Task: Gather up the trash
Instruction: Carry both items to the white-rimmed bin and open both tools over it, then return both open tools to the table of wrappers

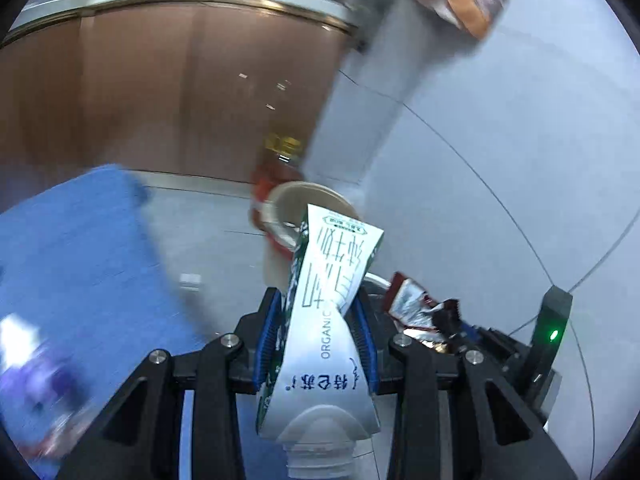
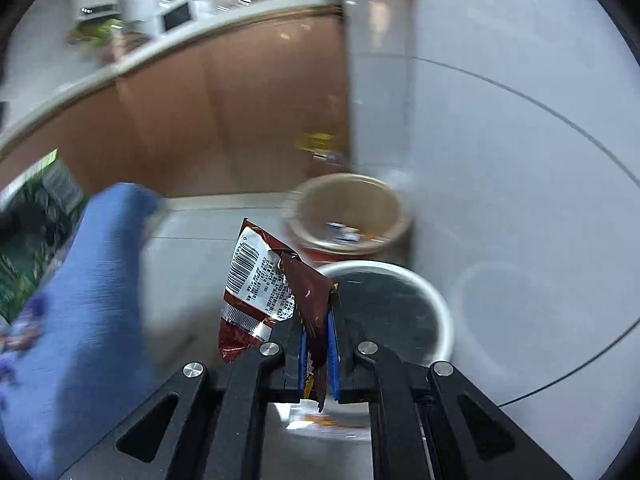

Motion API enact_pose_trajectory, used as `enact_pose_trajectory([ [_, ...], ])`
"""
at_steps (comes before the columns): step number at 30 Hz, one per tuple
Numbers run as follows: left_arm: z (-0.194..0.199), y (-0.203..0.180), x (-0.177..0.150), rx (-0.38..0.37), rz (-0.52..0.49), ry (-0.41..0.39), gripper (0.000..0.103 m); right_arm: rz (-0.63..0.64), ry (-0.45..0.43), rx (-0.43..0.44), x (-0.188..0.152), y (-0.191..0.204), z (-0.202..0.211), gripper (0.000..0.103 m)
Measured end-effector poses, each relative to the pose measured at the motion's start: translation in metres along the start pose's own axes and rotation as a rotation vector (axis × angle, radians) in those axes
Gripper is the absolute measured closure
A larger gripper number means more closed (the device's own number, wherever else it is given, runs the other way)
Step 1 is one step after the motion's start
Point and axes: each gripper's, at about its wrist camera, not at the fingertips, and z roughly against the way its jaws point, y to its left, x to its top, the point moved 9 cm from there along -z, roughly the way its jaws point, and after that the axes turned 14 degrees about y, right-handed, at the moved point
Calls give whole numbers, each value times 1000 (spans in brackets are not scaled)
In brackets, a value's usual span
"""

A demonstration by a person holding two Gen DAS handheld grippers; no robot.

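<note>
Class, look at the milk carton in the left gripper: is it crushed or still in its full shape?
Crushed. The milk carton is pinched and twisted at the middle between the left gripper's blue pads.

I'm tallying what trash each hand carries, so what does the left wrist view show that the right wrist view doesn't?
Only the left wrist view shows the crushed milk carton clamped in the left hand-held gripper. Only the right wrist view shows the white bin with its dark liner clearly, and a microwave on the counter. Both show the brown snack wrapper pinched in the right hand-held gripper, the tan paper bowl and the blue cloth.
</note>
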Motion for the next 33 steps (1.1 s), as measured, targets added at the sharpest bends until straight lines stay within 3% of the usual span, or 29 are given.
enact_pose_trajectory([
  [2,-38,-20,19,-16,-28,38,69,-25,16,-60,2,-16,-19,95],
  [9,-134,-56,37,-68,-53,171,67,-105,71,-113,4,-61,-65,89],
  [13,-159,-64,34,-84,-68,219,57,-126,90,-117,2,-71,-76,67],
  [15,-161,-67,36,-95,-73,213,56,-133,95,-121,-2,-72,-75,64],
  [21,-115,-63,38,-105,-76,122,56,-139,61,-123,1,-68,-54,63],
  [27,-19,-36,38,-15,-74,-71,56,-94,-72,-64,20,-31,11,61],
  [33,83,12,3,89,-35,-211,56,2,-210,16,32,29,94,55],
])
